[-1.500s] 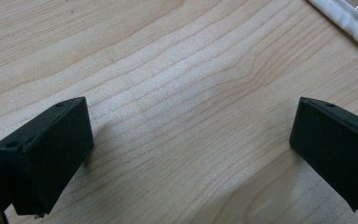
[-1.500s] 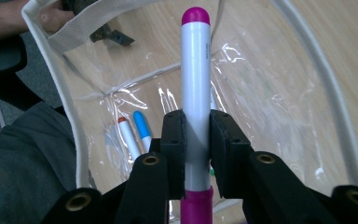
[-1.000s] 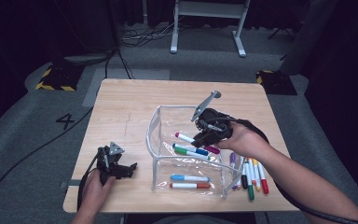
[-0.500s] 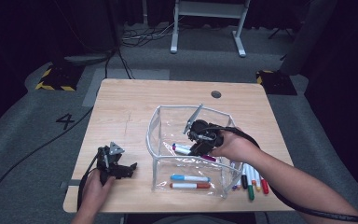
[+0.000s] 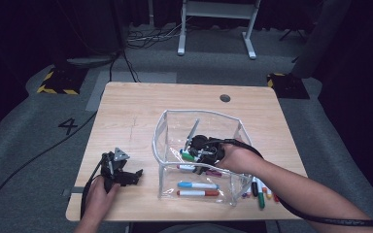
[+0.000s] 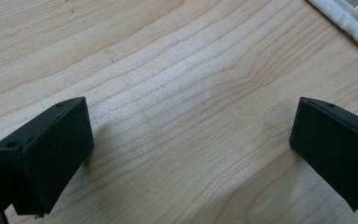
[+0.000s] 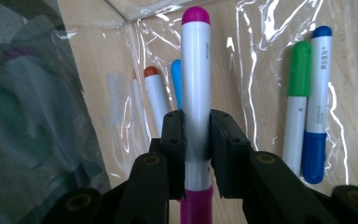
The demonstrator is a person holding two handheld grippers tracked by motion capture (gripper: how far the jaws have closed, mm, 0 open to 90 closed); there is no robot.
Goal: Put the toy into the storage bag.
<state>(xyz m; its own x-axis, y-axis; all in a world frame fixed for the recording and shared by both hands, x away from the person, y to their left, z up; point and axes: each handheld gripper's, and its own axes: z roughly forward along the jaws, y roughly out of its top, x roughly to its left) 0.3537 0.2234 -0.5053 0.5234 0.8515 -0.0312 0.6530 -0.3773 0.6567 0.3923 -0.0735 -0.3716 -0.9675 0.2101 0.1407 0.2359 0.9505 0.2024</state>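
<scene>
while the right claw (image 7: 196, 140) clamps a magenta-capped marker (image 7: 196, 84) inside the clear plastic bin (image 5: 164, 145), the left claw (image 6: 191, 144) rests released on the desk (image 5: 141, 111), jaws wide apart and holding nothing.

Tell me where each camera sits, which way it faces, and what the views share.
High view: above the person's side, looking forward and down on the table; forearms and both hands show.
Left gripper view: on the left claw, facing bare wood between open jaws.
Right gripper view: on the right claw, clamping a magenta marker inside the clear bin.
Shared: high and right views show the bin's markers.
</scene>
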